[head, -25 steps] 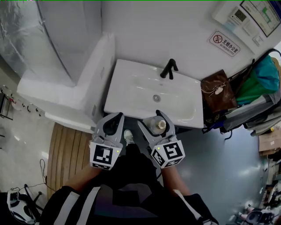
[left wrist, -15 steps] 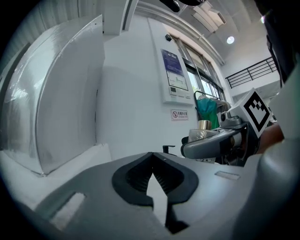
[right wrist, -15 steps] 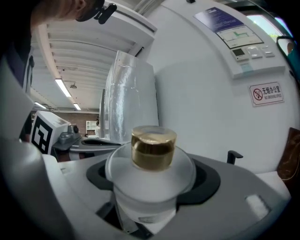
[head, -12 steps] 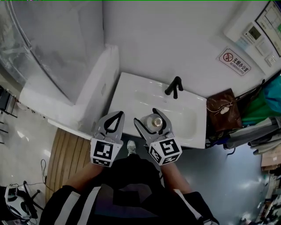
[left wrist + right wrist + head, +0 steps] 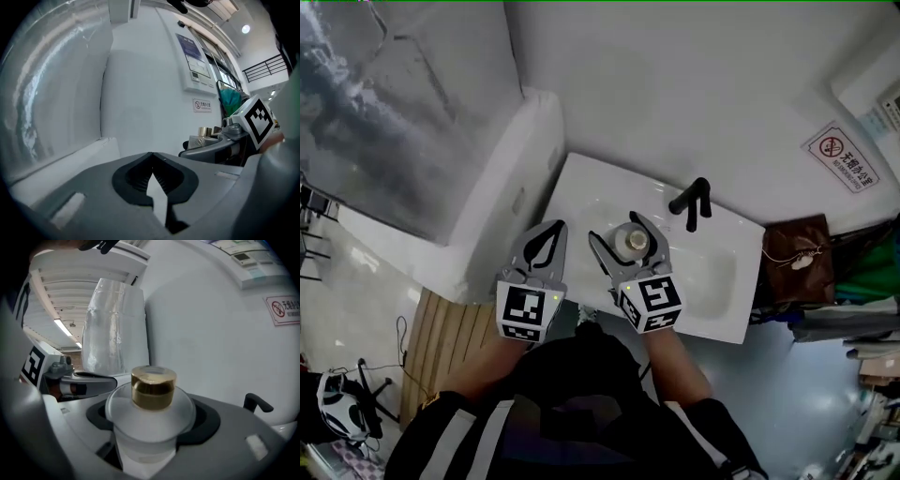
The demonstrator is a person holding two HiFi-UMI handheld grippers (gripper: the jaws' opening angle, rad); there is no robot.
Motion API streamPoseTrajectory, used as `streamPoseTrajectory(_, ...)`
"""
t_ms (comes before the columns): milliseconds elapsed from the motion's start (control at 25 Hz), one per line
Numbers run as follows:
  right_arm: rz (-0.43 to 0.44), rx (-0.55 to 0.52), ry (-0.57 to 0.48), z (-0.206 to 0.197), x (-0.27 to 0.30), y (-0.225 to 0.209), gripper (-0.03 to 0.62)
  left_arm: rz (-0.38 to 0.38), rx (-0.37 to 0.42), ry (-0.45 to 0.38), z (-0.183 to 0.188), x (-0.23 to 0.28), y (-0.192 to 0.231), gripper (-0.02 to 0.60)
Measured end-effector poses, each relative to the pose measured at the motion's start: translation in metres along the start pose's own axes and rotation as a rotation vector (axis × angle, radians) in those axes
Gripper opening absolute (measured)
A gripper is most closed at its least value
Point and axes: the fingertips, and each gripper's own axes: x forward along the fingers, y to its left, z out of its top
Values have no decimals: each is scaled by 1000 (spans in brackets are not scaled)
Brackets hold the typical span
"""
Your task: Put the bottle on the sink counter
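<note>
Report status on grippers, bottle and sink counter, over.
Right gripper shut on white gold-capped bottle, upright over white sink counter. Left gripper shut, empty. Black faucet behind, clear of bottle.

Faucet (image 5: 692, 202) blocks sink counter (image 5: 579, 190) rear; left side free.

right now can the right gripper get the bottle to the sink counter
Probably yes: the right gripper, shut on the bottle, is above the sink counter, with nothing seen between them.

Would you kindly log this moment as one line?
right tool: shut on bottle | left tool: shut, empty | bottle: held above sink counter
</note>
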Motion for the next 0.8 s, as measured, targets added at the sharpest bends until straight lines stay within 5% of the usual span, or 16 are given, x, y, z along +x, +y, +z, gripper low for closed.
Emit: streamPoseTrajectory(800,27,-20,138,-75,142,-93,348,66,-77,208,-105,139,39,2)
